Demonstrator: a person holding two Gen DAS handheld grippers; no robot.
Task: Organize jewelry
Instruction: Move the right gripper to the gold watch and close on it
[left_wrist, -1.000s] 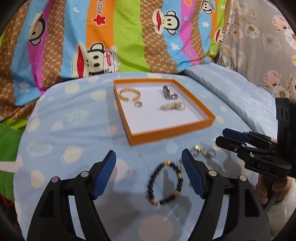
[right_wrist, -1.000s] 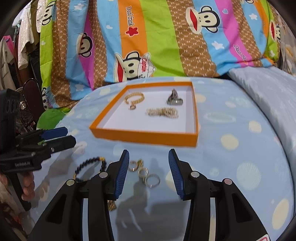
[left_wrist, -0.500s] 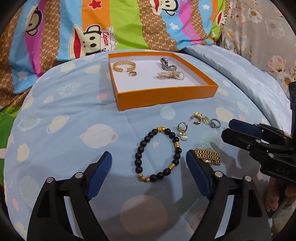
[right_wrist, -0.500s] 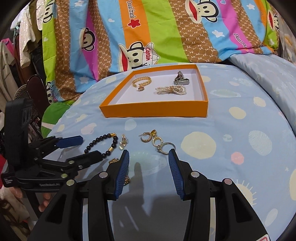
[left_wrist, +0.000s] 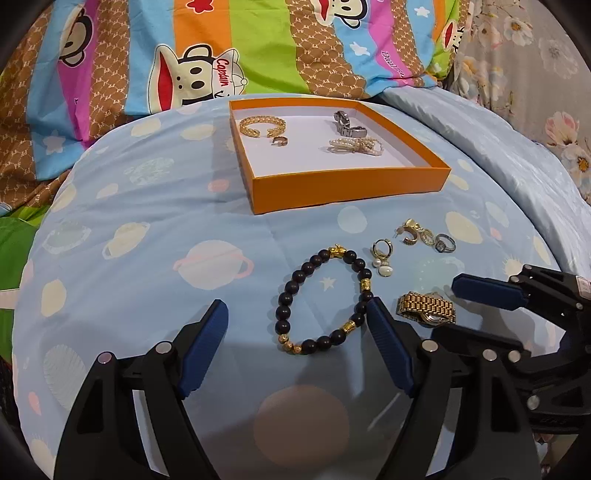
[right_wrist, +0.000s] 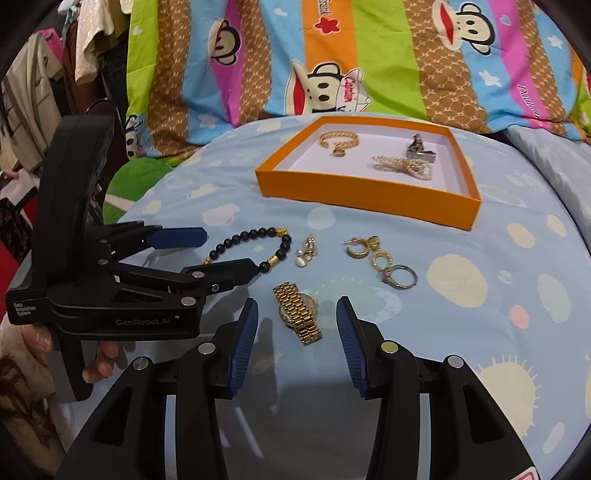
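The jaws of the left gripper (left_wrist: 295, 325) are being narrowed from a wide spread with nothing gripped, the beaded bracelet (left_wrist: 323, 301) lying between and just ahead of its tips, while those of the right gripper (right_wrist: 295, 321) are being held about half open and empty over the gold watch (right_wrist: 298, 312). A pickup is judged to be being lined up, with descent and closure still called for. Farther off, the orange tray (left_wrist: 347, 192) is already being filled.

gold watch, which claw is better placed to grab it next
Right. The gold watch lies just ahead of the right claw, lined up with its open gap. The left claw, jaws closing, faces the beaded bracelet instead.
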